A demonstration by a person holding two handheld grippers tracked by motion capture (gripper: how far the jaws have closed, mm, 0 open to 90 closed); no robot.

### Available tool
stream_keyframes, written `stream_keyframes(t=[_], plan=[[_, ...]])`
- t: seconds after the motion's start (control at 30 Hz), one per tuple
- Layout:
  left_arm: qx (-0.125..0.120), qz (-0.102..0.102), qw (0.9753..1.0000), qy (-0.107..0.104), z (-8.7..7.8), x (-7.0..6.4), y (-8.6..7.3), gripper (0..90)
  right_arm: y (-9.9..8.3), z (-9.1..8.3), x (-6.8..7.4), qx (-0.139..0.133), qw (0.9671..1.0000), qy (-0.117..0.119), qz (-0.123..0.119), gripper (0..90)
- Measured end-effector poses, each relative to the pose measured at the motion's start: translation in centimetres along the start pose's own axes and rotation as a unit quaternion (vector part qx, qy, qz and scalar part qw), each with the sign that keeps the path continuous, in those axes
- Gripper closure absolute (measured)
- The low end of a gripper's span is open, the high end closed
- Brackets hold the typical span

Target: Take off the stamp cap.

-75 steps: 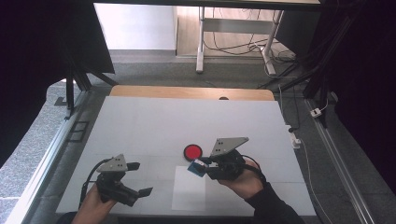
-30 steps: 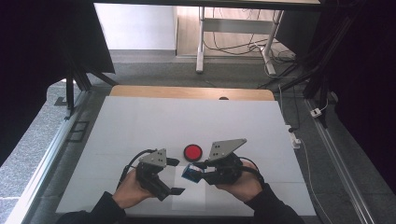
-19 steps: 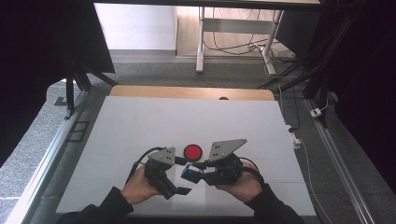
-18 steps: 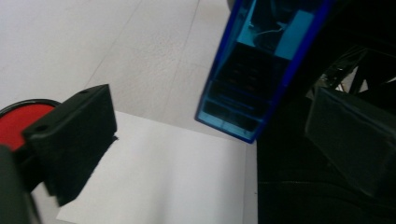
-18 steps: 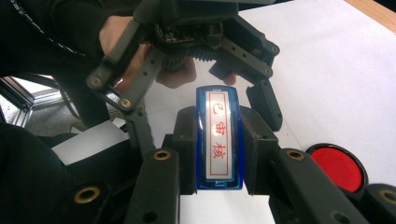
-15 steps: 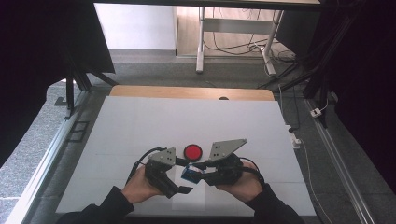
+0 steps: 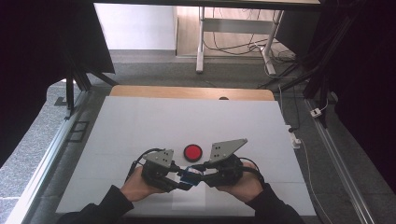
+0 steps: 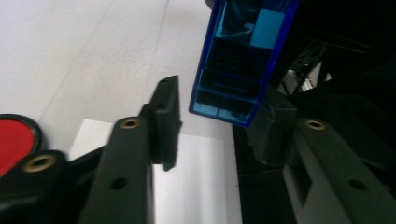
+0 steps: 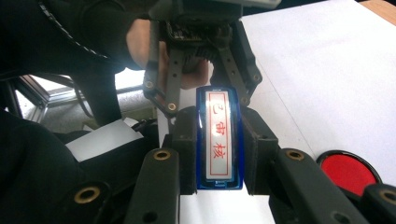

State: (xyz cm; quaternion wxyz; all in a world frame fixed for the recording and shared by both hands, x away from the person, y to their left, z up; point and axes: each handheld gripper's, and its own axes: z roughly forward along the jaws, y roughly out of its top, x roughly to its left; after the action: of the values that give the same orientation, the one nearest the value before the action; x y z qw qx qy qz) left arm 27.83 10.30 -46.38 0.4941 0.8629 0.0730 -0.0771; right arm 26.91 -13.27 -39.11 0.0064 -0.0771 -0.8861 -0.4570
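The right tool (image 7: 200, 174) is closed on a blue stamp case (image 9: 219, 140), its two jaws pressing the long sides so the case sits upright between them with the white label of red characters facing the camera. That puts the case in the air, just above the near middle of the bench (image 7: 140, 121), between the person's two hands. The left tool (image 7: 180, 181) has its jaws spread wide and empty, set either side of the case's free end; in the left gripper view the blue stamp case hangs between them, close to the right-hand jaw and clear of the left-hand one (whether it touches that right-hand jaw I cannot tell).

Judging by this, the pick-up is done and a handover, or a two-handed pull to open the case, is set up but not yet made: the left tool has to close on the case first.

A red round pad (image 7: 192, 151) lies on the bench just beyond the two tools, and a white paper sheet (image 8: 201, 182) lies under them. Neither stands in the way. The real squeeze is the two tools working nose to nose.
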Motion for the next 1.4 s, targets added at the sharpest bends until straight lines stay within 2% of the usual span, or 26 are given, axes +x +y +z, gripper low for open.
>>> stream_keyframes(t=[0.17,0.5,0.8,0.9,1.1,1.17,1.23,1.27,1.3,1.37,1.4], plan=[[-0.011,0.002,0.9998,-0.018,-0.11,0.00,-0.04,64.2,-0.05,0.02,-0.07,-0.001,1.0000,0.007,-0.003,70.9],[-0.026,0.000,0.9986,-0.046,-0.22,0.11,-0.23,67.4,-0.05,-0.19,-0.15,-0.006,0.9997,0.024,-0.002,70.9],[-0.032,0.006,0.9981,-0.052,-0.39,-0.01,-0.23,68.7,-0.18,-0.28,-0.46,-0.020,0.9987,0.044,0.014,70.9],[-0.036,0.010,0.9980,-0.050,-0.43,-0.12,-0.23,68.8,-0.23,-0.31,-0.56,-0.023,0.9985,0.047,0.018,70.9],[-0.032,0.025,0.9982,-0.044,-0.68,-0.47,0.05,69.1,-0.40,-0.46,-0.98,-0.036,0.9965,0.069,0.032,71.0],[-0.031,0.017,0.9983,-0.046,-0.73,-0.40,0.11,69.1,-0.35,-0.49,-0.87,-0.037,0.9969,0.063,0.027,71.0],[-0.029,0.001,0.9985,-0.047,-0.79,-0.22,0.16,69.2,-0.22,-0.53,-0.59,-0.032,0.9983,0.047,0.012,71.0],[-0.027,-0.006,0.9985,-0.048,-0.82,-0.12,0.16,69.2,-0.22,-0.53,-0.59,-0.032,0.9983,0.047,0.012,71.0],[-0.026,-0.007,0.9986,-0.046,-0.82,-0.06,0.13,69.1,-0.07,-0.45,-0.21,-0.032,0.9990,0.031,-0.004,71.0],[-0.026,-0.007,0.9986,-0.046,-0.80,-0.04,0.10,69.1,0.01,-0.46,-0.01,-0.027,0.9993,0.024,-0.013,71.0],[-0.026,-0.004,0.9986,-0.046,-0.82,-0.09,0.10,69.2,-0.01,-0.42,-0.08,-0.029,0.9991,0.029,-0.008,71.0]])
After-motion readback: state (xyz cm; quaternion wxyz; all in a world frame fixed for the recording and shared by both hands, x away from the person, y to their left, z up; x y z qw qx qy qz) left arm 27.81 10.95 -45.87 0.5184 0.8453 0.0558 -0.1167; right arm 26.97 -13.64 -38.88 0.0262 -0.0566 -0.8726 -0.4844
